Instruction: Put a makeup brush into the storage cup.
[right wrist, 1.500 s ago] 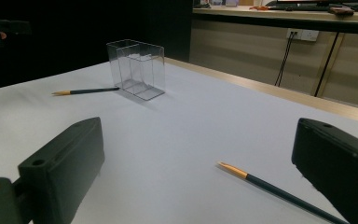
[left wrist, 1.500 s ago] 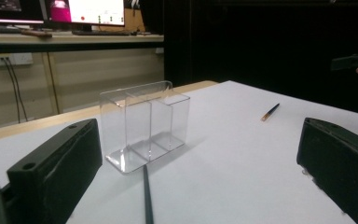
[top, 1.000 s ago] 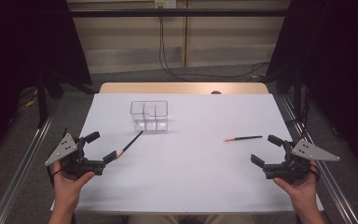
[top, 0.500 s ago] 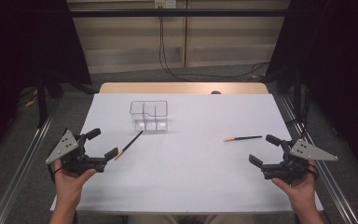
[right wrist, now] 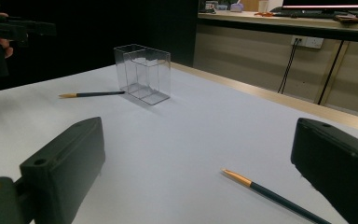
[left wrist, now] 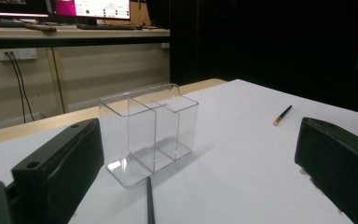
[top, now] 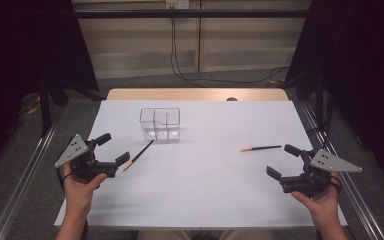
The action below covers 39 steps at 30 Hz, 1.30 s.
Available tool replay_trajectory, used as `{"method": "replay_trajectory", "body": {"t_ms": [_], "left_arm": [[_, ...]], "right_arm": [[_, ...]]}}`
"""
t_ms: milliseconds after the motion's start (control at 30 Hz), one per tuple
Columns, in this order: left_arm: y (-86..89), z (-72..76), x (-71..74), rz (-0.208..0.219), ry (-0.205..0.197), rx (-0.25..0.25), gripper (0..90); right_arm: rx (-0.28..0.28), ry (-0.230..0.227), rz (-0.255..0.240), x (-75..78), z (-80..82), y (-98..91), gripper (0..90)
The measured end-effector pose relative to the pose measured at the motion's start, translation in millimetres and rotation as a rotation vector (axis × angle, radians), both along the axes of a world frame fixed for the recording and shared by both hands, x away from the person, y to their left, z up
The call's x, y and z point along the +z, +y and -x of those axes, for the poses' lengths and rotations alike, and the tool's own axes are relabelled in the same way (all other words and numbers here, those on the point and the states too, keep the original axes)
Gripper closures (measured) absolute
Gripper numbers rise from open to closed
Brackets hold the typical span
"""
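Observation:
A clear plastic box with dividers (top: 160, 123) (left wrist: 149, 133) (right wrist: 143, 73) stands upright on the white table (top: 205, 190), left of centre. A dark pencil with an orange tip (top: 139, 155) (left wrist: 149, 205) (right wrist: 91, 94) lies just in front of the box. My left gripper (top: 114, 149) (left wrist: 198, 140) is open and empty beside this pencil's tip. A second pencil of the same kind (top: 261, 148) (right wrist: 275, 196) (left wrist: 282, 115) lies at the right. My right gripper (top: 282, 161) (right wrist: 196, 140) is open and empty just right of it.
A wooden strip (top: 195, 94) edges the table's far side. Metal rails (top: 25, 170) run along both sides, and cables hang down the back wall (top: 172, 40). The left gripper (right wrist: 9, 30) is seen far off in the right gripper view.
Both grippers have edged slightly inward over the table and stay open. The box and both pencils have not moved.

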State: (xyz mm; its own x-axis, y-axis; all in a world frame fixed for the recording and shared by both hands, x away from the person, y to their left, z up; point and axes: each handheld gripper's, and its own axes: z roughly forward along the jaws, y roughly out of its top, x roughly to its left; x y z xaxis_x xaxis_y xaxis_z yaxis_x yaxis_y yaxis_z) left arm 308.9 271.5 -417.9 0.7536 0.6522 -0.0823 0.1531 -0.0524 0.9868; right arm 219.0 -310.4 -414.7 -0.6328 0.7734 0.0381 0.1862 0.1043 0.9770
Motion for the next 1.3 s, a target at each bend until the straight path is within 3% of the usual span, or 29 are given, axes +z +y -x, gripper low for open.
{"method": "replay_trajectory", "body": {"t_ms": [267, 300, 367, 800, 1300], "left_arm": [[-5.0, -9.5, 4.0, 0.006, -0.013, 0.003, 1.2], [-7.5, -10.7, 4.3, 0.027, -0.008, 0.006, 1.2], [-10.0, -15.2, 5.2, 0.009, -0.018, 0.002, 1.2], [-29.4, -32.7, 1.6, 0.034, -0.009, 0.004, 1.2], [-30.7, -46.8, -3.2, 0.019, 0.007, 0.026, 1.2]], "right_arm": [[0.002, -0.001, 0.008, -0.3, 0.2, 0.0, 2.2], [0.003, -0.001, 0.007, -0.3, 0.3, 0.0, 2.2], [0.004, -0.001, 0.009, -0.4, 0.6, -0.1, 2.2], [0.012, -0.003, 0.019, -0.6, 1.2, 0.6, 2.2], [0.019, -0.004, 0.022, -0.5, 1.7, 2.7, 2.3]]}}
